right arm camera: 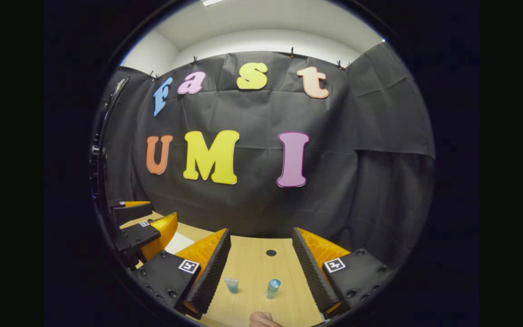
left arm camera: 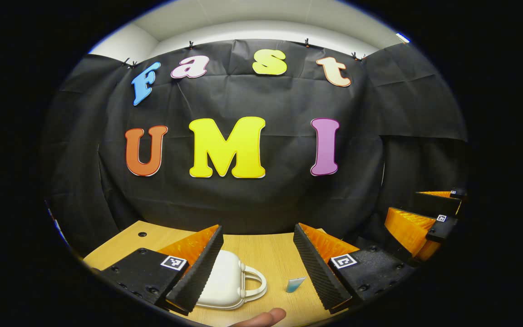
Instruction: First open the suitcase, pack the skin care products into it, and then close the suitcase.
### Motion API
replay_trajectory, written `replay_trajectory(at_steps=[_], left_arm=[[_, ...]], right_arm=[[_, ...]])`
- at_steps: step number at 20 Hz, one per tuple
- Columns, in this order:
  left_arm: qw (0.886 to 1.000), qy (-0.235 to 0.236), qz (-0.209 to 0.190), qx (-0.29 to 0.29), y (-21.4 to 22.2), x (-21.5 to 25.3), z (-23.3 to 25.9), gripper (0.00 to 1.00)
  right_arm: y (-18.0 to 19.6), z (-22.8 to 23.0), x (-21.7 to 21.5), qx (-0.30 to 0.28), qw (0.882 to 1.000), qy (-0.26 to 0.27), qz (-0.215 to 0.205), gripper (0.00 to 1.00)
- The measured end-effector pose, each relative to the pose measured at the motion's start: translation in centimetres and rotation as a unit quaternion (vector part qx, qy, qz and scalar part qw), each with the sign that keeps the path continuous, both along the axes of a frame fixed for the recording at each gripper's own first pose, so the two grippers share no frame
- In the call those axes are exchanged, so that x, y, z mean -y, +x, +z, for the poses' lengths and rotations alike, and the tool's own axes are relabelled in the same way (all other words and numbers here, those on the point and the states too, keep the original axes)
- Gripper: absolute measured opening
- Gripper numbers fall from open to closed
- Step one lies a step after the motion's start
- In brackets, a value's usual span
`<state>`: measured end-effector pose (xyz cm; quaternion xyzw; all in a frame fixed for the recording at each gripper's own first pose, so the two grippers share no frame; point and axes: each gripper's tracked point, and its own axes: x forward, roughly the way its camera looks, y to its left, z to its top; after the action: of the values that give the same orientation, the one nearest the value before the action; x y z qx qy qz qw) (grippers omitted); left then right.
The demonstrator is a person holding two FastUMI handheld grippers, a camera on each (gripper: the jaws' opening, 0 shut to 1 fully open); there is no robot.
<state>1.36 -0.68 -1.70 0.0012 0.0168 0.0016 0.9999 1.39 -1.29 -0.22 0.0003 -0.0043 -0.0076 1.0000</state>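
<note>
stage: we judge nothing is started; the suitcase (left arm camera: 225,281) looks closed, lying flat on the table (left arm camera: 270,254), so opening it comes first.

left gripper (left arm camera: 259,268): fingers spread wide, holding nothing, hovering above the table with the suitcase below and between them (partly hidden behind its left finger).

right gripper (right arm camera: 261,268): fingers also spread, holding nothing, above the bare stretch of table where the products stand.

suitcase: small, white, hard shell, carry handle (left arm camera: 254,284) facing right in the left gripper view. We cannot tell from here where the latch or zip sits, or which edge is the hinge.

products: a small blue tube (right arm camera: 232,284) and a small blue-capped bottle (right arm camera: 273,288), both upright, near each other but apart, between the right gripper's fingers in the right gripper view. The tube also shows in the left gripper view, just right of the handle.

contents: unknown (lid down); both products sit outside on the table.

how to open well: we'd bring the left gripper lower to steady the shell, then lift the lid edge opposite the hinge with the right one. A light case will likely slide, so pin it first.

risk: the tube stands close to the handle; a swinging lid or sliding case could knock it over.

thumb: a fingertip (left arm camera: 263,318) shows at the bottom edge.
</note>
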Motion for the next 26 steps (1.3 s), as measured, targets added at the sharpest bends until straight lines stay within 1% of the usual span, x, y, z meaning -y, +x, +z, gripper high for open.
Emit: replay_trajectory(at_steps=[2, 4, 5, 7, 8, 9, 11, 13, 15, 16, 17, 19, 20, 21, 22, 24, 25, 26], left_arm=[[1.000, 0.004, 0.000, 0.002, 0.3, 0.0, -0.1, 0.99], [0.999, 0.028, 0.005, 0.019, 0.9, -0.4, -0.2, 0.99], [0.998, 0.049, 0.007, 0.025, 1.5, -0.7, -0.6, 0.99], [0.992, 0.118, 0.000, 0.036, 2.7, -0.6, -2.6, 0.99], [0.987, 0.155, 0.002, 0.029, 3.2, -0.8, -4.0, 0.99], [0.983, 0.181, 0.000, 0.021, 3.4, -0.9, -5.7, 0.99], [0.974, 0.226, -0.011, 0.002, 4.1, -0.6, -9.8, 0.98], [0.963, 0.270, -0.024, -0.009, 4.4, 0.2, -13.0, 0.98], [0.946, 0.322, -0.030, -0.031, 4.7, 0.6, -16.5, 0.98], [0.935, 0.350, -0.030, -0.043, 4.9, 0.5, -18.5, 0.98], [0.923, 0.380, -0.028, -0.053, 5.0, 0.4, -20.3, 0.98], [0.888, 0.454, -0.024, -0.072, 5.7, 0.0, -23.2, 0.97], [0.872, 0.481, -0.026, -0.090, 6.1, -0.2, -25.0, 0.97], [0.861, 0.495, -0.029, -0.113, 6.2, -0.6, -26.8, 0.96], [0.852, 0.508, -0.025, -0.123, 6.3, -0.9, -28.0, 0.95], [0.829, 0.545, 0.005, -0.129, 6.9, -1.5, -28.2, 0.95], [0.815, 0.564, 0.016, -0.131, 7.4, -1.9, -28.2, 0.90], [0.804, 0.577, 0.014, -0.143, 7.8, -2.1, -28.7, 0.72]], right_arm=[[0.1, 0.3, 0.1, 0.005, 1.000, 0.003, 0.001, 0.81], [0.3, 0.5, 1.2, 0.011, 1.000, 0.000, -0.010, 0.81], [0.4, 0.4, 1.8, 0.012, 1.000, 0.001, -0.017, 0.81], [0.5, -0.1, 3.4, 0.006, 0.999, 0.012, -0.034, 0.80], [0.4, -0.4, 4.8, 0.003, 0.999, 0.013, -0.048, 0.81], [0.3, -0.9, 6.4, 0.000, 0.998, 0.014, -0.064, 0.80], [-0.4, -1.9, 9.7, -0.009, 0.995, 0.024, -0.096, 0.80], [-1.4, -3.3, 12.5, -0.022, 0.992, 0.038, -0.120, 0.81], [-2.2, -5.0, 14.5, -0.036, 0.990, 0.040, -0.134, 0.80], [-2.7, -5.7, 15.3, -0.042, 0.989, 0.036, -0.140, 0.80], [-2.8, -6.4, 16.1, -0.047, 0.987, 0.030, -0.148, 0.80], [-3.4, -7.5, 16.8, -0.057, 0.987, 0.034, -0.147, 0.81], [-3.6, -7.9, 16.9, -0.062, 0.987, 0.036, -0.144, 0.80], [-3.7, -8.3, 17.1, -0.065, 0.987, 0.036, -0.142, 0.80], [-4.0, -8.5, 17.3, -0.066, 0.987, 0.033, -0.139, 0.80], [-4.6, -8.5, 17.7, -0.062, 0.989, 0.021, -0.135, 0.80], [-4.7, -8.8, 17.8, -0.061, 0.989, 0.013, -0.133, 0.80], [-4.9, -9.1, 17.9, -0.063, 0.989, 0.009, -0.131, 0.81]])
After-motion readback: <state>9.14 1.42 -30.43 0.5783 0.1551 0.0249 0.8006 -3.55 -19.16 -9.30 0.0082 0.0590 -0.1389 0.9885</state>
